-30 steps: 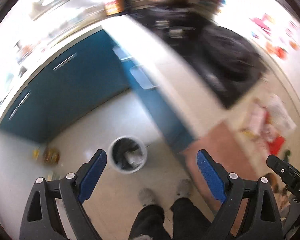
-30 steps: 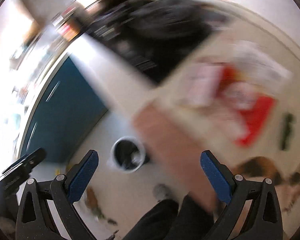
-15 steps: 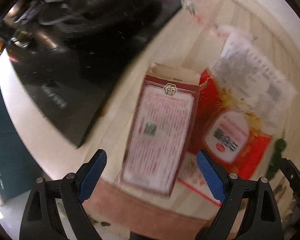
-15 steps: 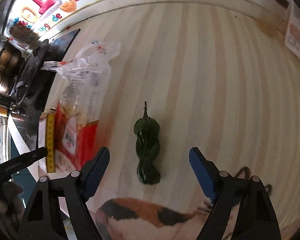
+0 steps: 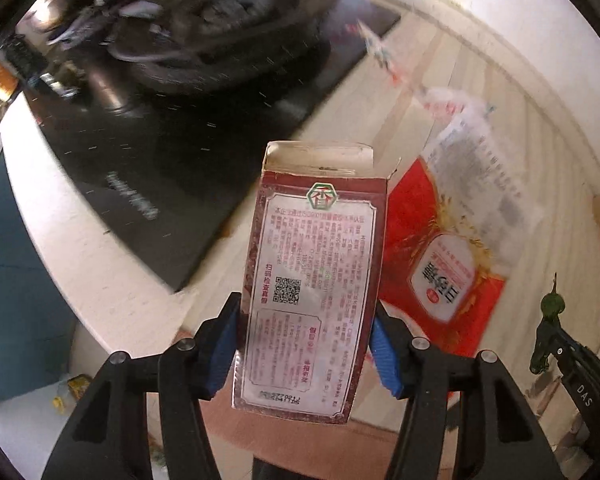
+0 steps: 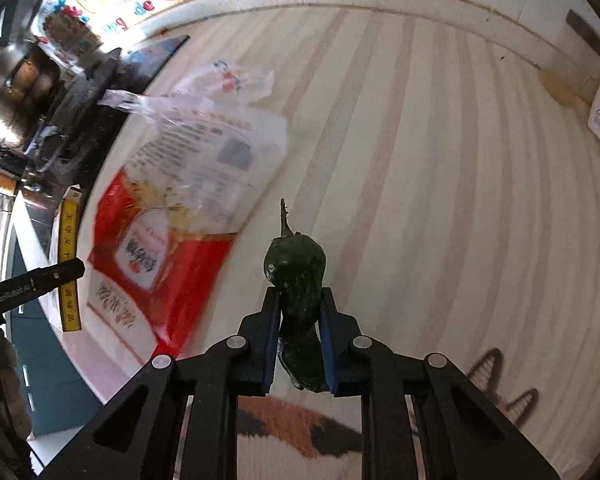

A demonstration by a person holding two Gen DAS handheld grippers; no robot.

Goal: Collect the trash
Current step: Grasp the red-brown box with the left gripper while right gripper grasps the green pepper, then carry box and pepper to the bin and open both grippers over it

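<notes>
Two grips: my left claw (image 5: pixel 306 350) pinches the light, crushable carton (image 5: pixel 314 284); right claw (image 6: pixel 300 340) squeezes the soft wilted pepper (image 6: pixel 298 280) mid-body.

Bare counter (image 6: pixel 440 184) beyond red bag (image 6: pixel 172 264)

Black plastic left tongs (image 5: pixel 306 346) and right tongs (image 6: pixel 299 336), angular with triangular cut-outs; blue textured pads (image 5: pixel 383 354); silver round screws (image 6: pixel 237 342) at the pivots; small white lettering on side arms.
</notes>
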